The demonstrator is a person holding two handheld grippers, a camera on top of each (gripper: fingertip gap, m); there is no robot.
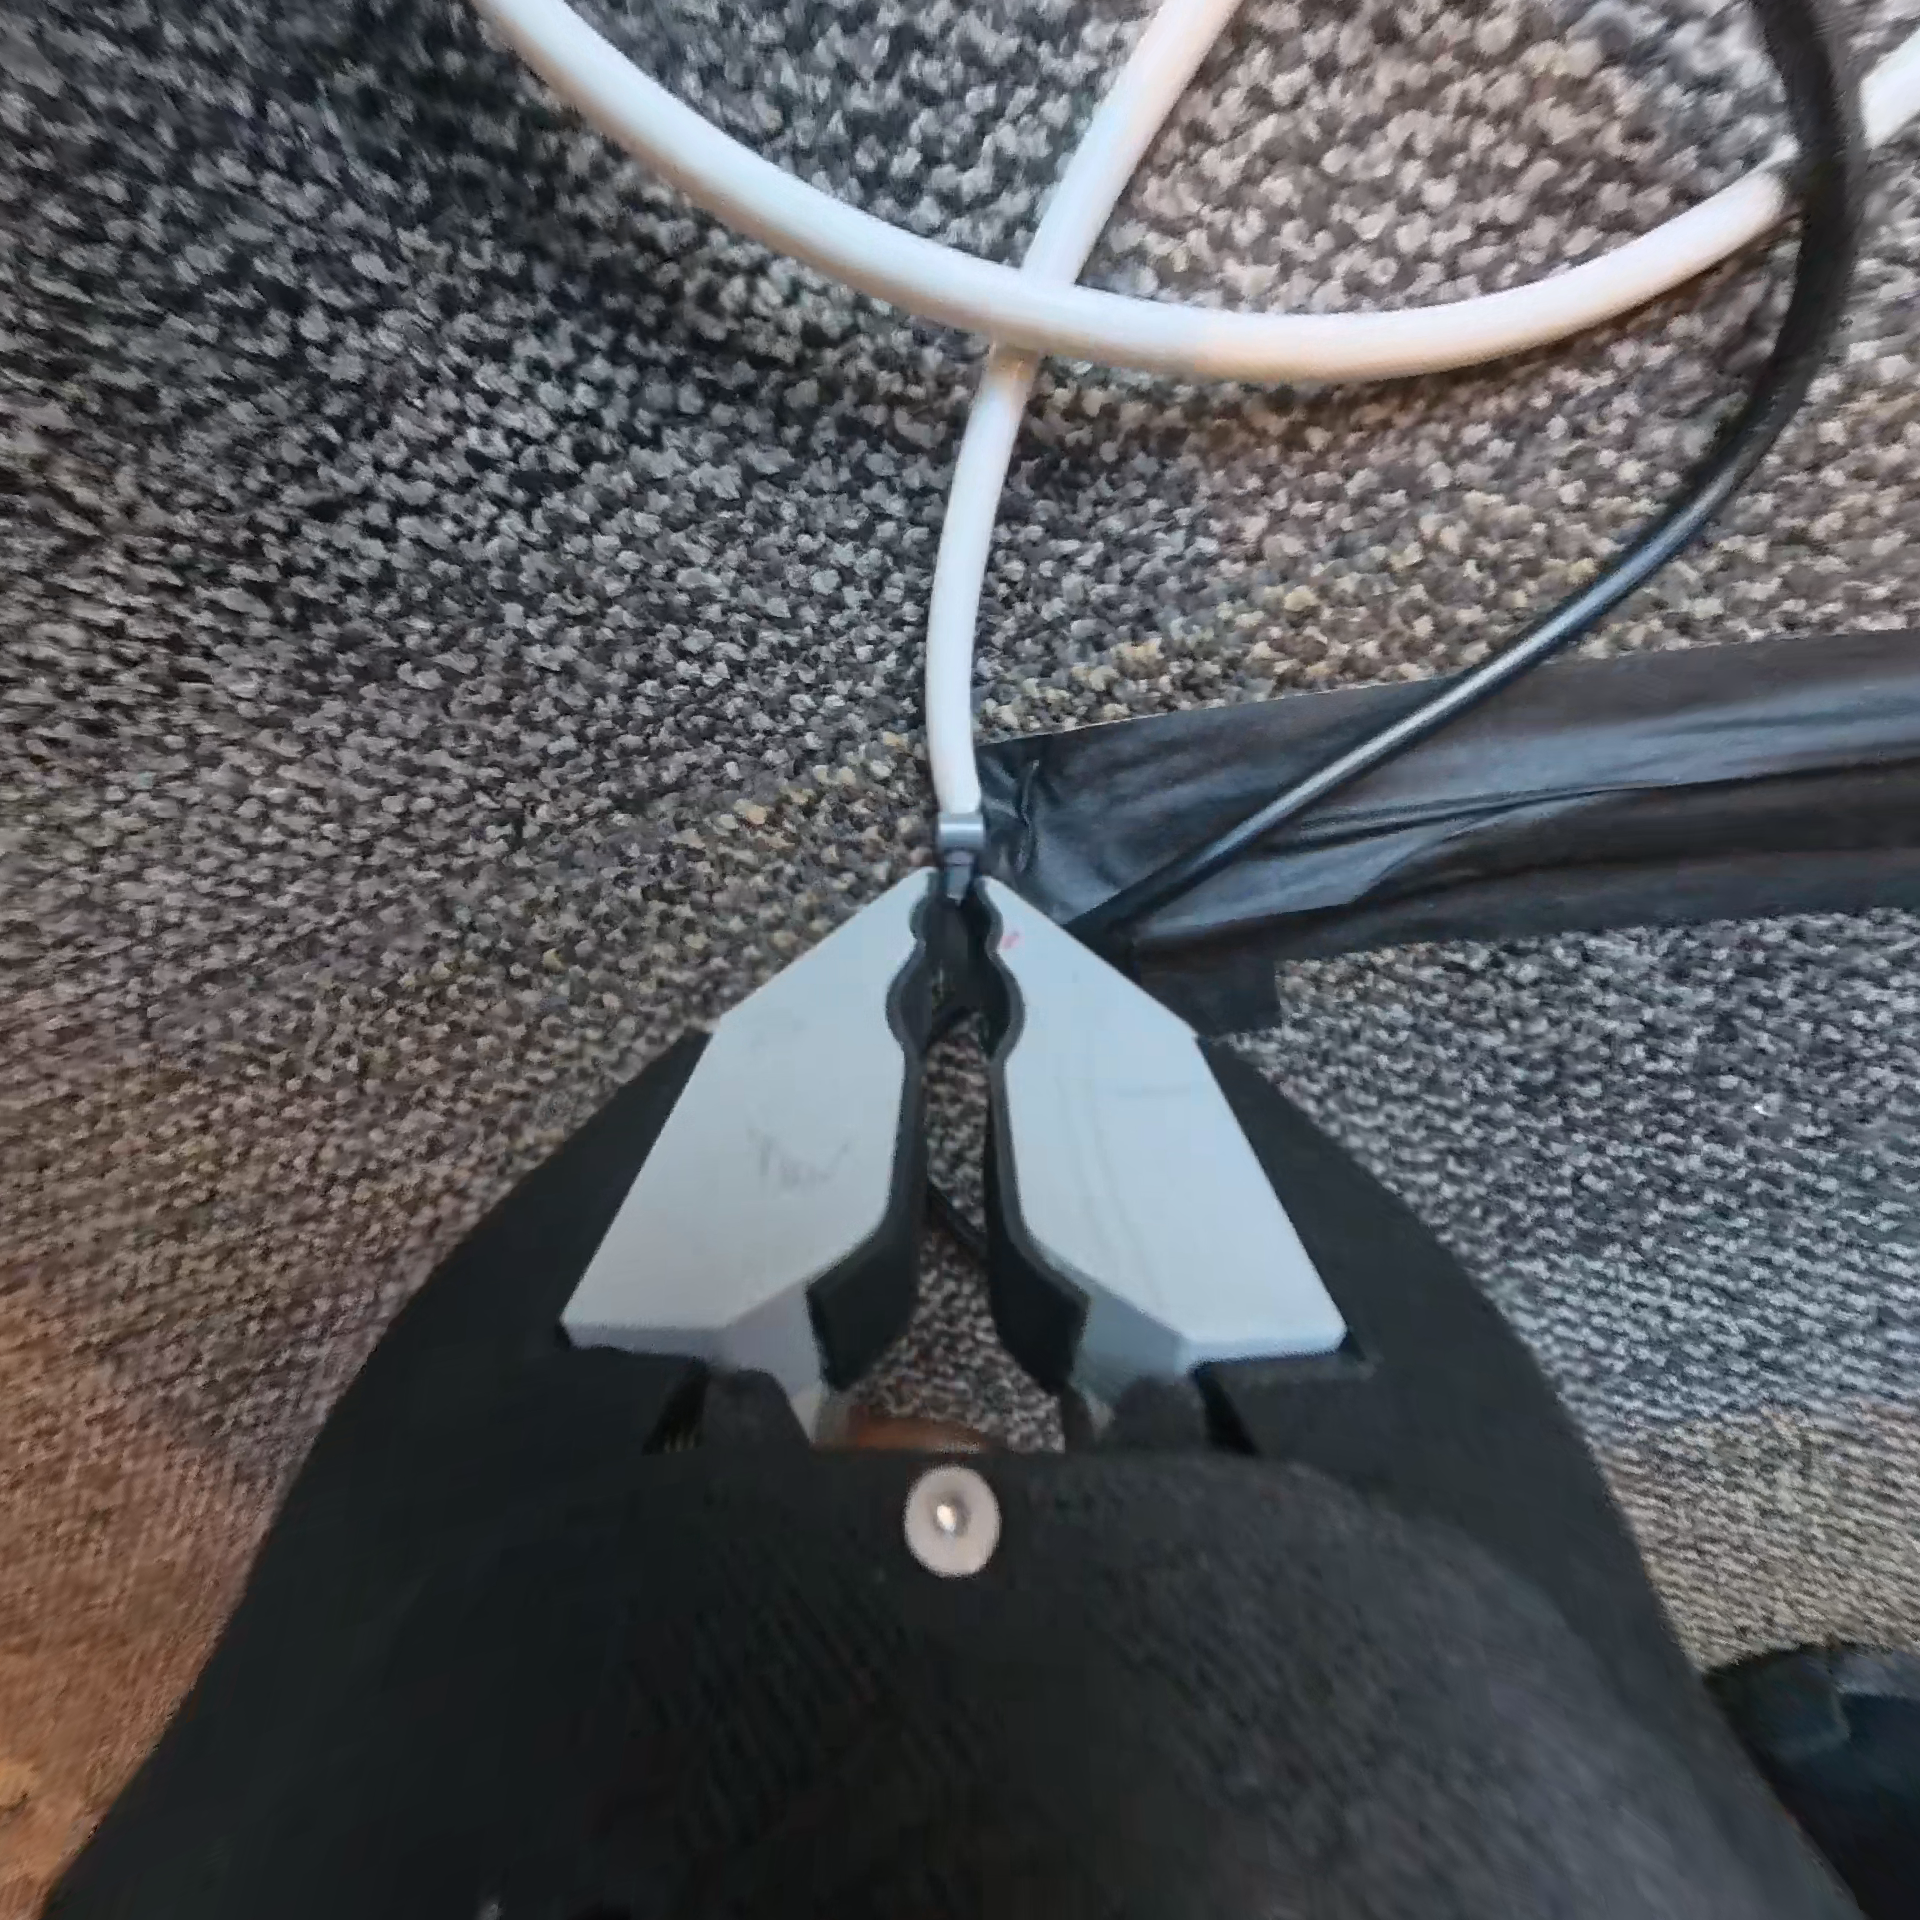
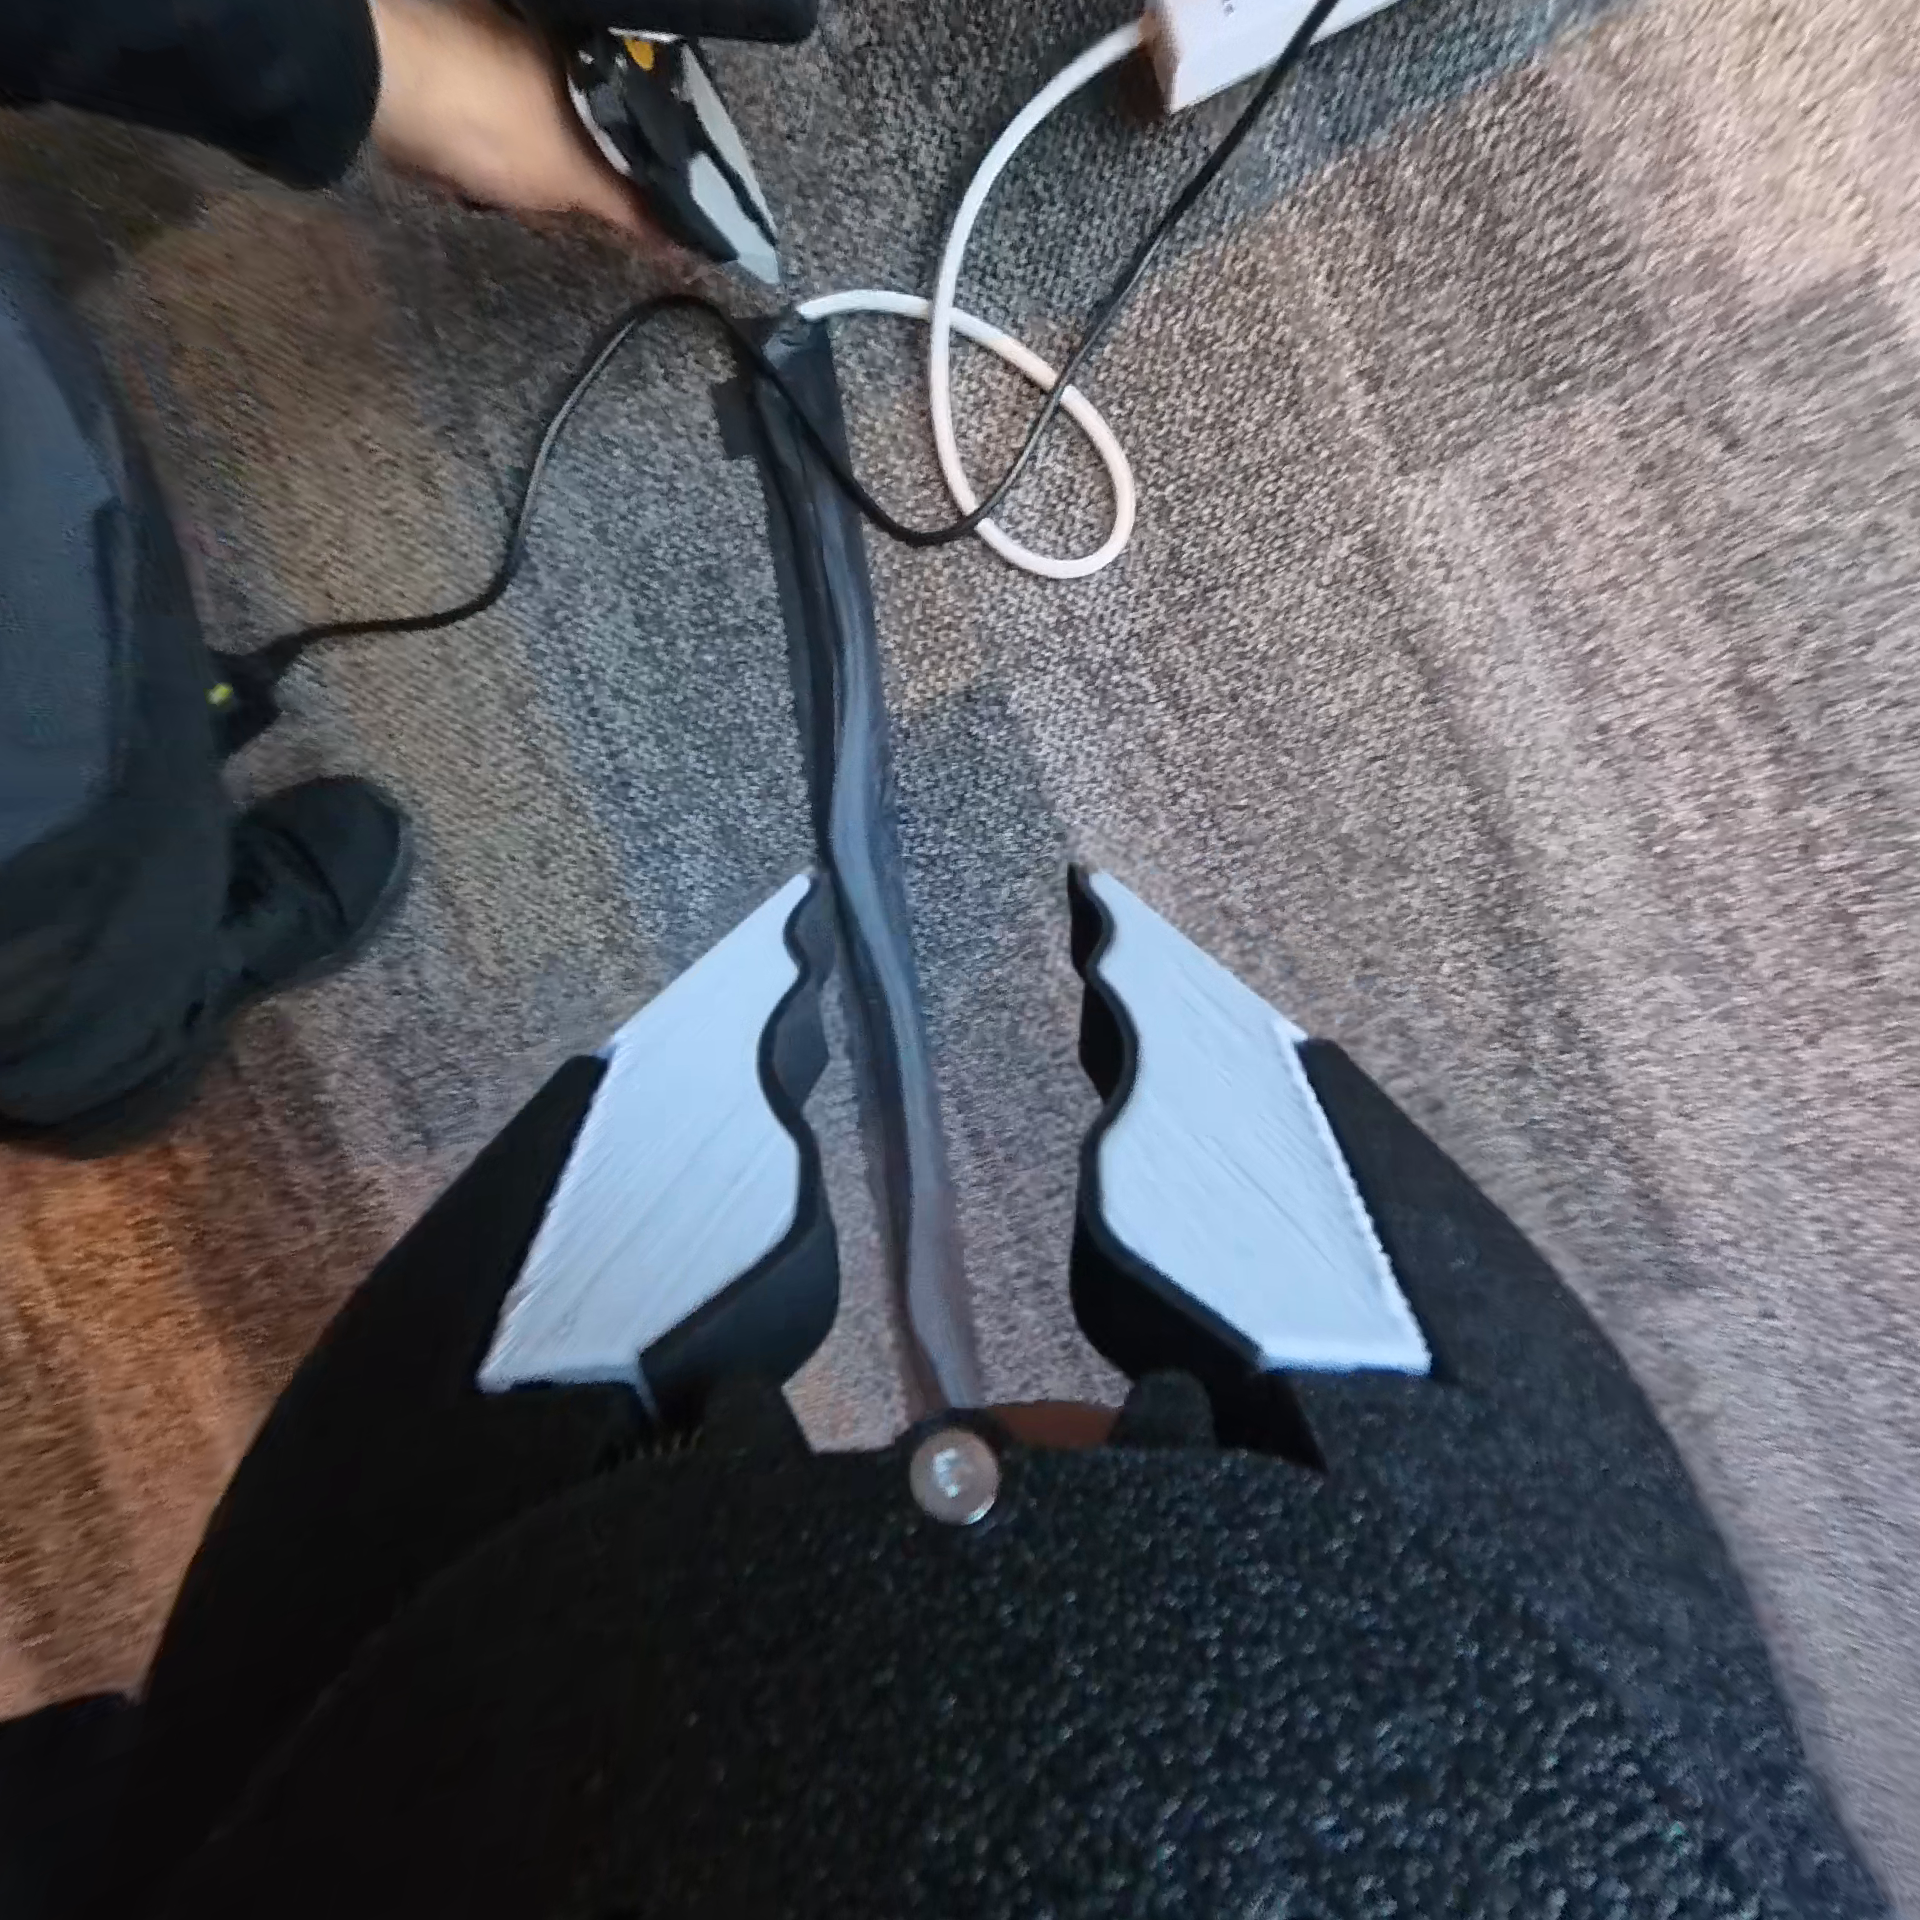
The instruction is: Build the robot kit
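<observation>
My left gripper (image 1: 961, 894) is clamped on the plug end of the white cable (image 1: 951, 644), right at its tips. From there the cable runs straight ahead along my fingers, then crosses itself in 1 loop on the grey carpet (image 1: 416, 623). A thin black cable (image 1: 1621, 582) curves in from the right over the black tape strip (image 1: 1558, 769) beside the plug. My right gripper (image 2: 940, 894) holds nothing, fingers spread astride that tape strip (image 2: 842, 623), well short of the white loop (image 2: 1039, 457).

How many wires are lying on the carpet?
2. The thick white cable, looped, ends in the left gripper. The thin black wire crosses the black tape strip. More may be hidden.
</observation>
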